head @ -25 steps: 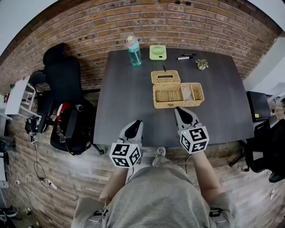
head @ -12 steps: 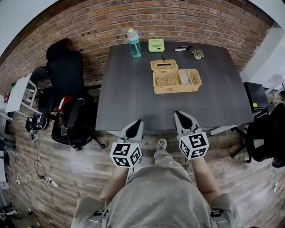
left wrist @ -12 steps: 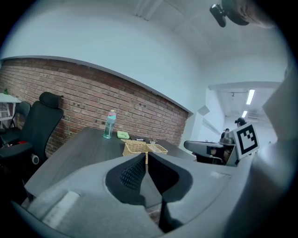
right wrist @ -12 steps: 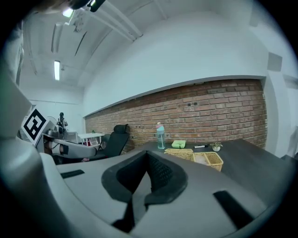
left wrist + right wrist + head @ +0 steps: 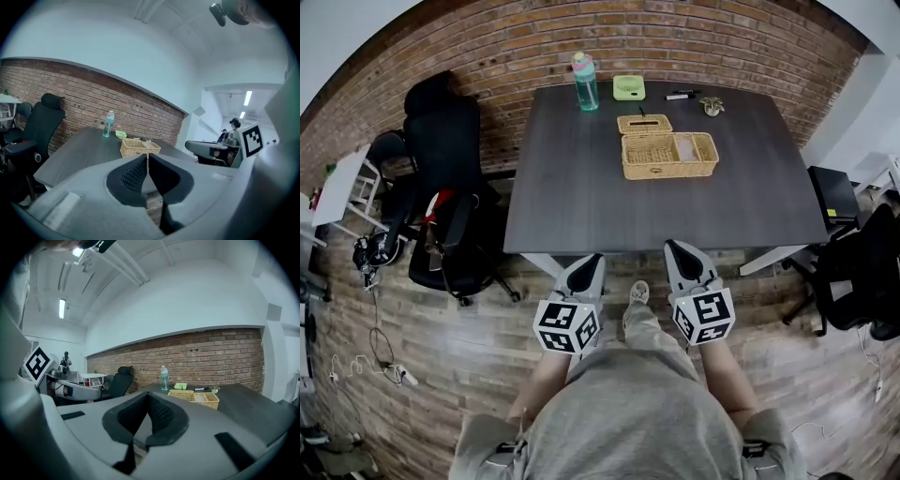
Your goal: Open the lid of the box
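Box point(image 5: 669, 157) on table point(image 5: 572, 187), lid point(image 5: 644, 124) open behind it.

No word, number or brand name is showing clearly enough to read in any view. The only signs showing are black-and-white square code patterns. They are sitting on the faces of the left cube point(image 5: 565, 326), which is riding on the left gripper point(image 5: 592, 259), and of the right cube point(image 5: 703, 315), which is riding on the right gripper point(image 5: 674, 247). One such pattern is also showing at the right edge of the left gripper view, and another at the left edge of the right gripper view. They are carrying no letters or digits. Any print on the bottle point(image 5: 585, 82) is showing too small to make out.
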A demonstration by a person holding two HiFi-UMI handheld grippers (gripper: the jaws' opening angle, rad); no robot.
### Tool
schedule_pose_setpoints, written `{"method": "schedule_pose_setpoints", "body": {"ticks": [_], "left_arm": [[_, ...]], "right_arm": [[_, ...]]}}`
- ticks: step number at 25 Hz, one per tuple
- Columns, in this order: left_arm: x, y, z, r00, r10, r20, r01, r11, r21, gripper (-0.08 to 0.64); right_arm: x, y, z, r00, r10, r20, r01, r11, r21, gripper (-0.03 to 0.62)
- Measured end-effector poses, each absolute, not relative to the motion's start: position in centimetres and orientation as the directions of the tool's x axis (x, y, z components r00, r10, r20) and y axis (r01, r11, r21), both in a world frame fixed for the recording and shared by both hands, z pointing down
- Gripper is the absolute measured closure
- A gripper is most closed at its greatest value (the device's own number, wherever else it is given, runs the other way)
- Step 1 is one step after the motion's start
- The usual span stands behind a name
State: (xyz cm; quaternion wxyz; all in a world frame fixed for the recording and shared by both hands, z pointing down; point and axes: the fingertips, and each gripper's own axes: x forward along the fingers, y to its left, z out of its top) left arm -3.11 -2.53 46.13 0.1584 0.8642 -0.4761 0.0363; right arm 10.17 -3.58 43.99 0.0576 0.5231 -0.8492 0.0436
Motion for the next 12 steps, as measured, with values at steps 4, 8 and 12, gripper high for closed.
{"method": "schedule_pose_setpoints", "body": {"ticks": [4, 8, 12], "left_arm": [[-3.2, -0.7, 45.9, 0.547, -0.812, 0.205, -0.833, -0.502, 0.234, 0.534], [-3.3, 0.8, 45.7, 0.547, -0.813, 0.198, -0.832, -0.502, 0.236, 0.534], [-3.2, 2.0, 46.1, 0.551, -0.810, 0.204, -0.830, -0.505, 0.237, 0.534]], "right_arm": [[9.6, -1.2, 44.2, -0.457, -0.879, 0.139, -0.888, 0.459, -0.019, 0.589], [9.1, 0.5, 44.3, -0.464, -0.876, 0.133, -0.885, 0.466, -0.020, 0.589], [8.9, 1.8, 44.4, -0.466, -0.875, 0.132, -0.883, 0.468, -0.016, 0.589]]}}
